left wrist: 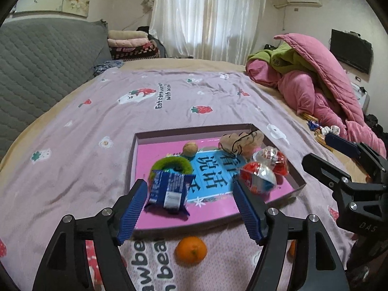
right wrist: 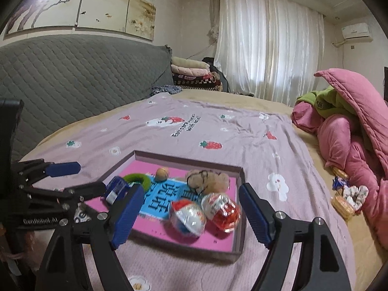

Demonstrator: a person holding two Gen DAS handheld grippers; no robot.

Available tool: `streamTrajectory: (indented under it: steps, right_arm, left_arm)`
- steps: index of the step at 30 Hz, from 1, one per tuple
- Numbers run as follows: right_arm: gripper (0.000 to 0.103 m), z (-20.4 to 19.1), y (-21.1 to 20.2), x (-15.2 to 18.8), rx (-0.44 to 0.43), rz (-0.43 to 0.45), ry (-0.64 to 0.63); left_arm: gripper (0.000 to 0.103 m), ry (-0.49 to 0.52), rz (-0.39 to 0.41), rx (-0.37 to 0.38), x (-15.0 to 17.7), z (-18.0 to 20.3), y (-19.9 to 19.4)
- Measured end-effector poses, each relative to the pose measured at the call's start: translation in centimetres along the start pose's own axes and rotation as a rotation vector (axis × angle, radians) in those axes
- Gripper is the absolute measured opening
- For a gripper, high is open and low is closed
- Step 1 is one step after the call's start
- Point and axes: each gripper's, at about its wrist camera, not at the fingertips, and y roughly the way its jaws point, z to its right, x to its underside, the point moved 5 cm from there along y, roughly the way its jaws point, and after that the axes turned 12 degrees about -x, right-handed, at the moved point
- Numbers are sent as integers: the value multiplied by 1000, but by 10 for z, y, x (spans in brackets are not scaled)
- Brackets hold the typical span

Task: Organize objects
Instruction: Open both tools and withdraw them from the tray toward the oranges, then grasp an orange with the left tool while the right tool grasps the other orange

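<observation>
left wrist: blue snack packet (left wrist: 168, 190) between left gripper (left wrist: 190, 208) open pads.

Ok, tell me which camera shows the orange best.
The left wrist view: the orange lies whole on the blanket, just outside the tray's near edge. The right wrist view does not show it.

Soft daylight through white curtain (left wrist: 208, 17) at back, brightest patch in both views, slightly blown out. Room evenly lit, no hard shadows; faint soft shadow under orange (left wrist: 191, 250) and along tray wall (right wrist: 238, 237). Glare spots on foil-wrapped eggs (right wrist: 206, 212). Mild motion blur on snack pack (left wrist: 168, 191) and eggs. Strong fisheye bend, straight edges curved; black vignette in all corners. Slight grain, muted colour.
</observation>
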Motion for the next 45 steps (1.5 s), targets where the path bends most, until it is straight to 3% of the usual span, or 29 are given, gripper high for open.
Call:
streamTrajectory:
  steps: [24, 45]
  right_arm:
    - [80, -16, -23, 89, 23, -152, 50]
    - [80, -2, -12, 134, 45, -258, 90]
  left_arm:
    - [75, 28, -82, -21, 69, -15, -16]
    - [75, 78, -145, -18, 100, 2, 17]
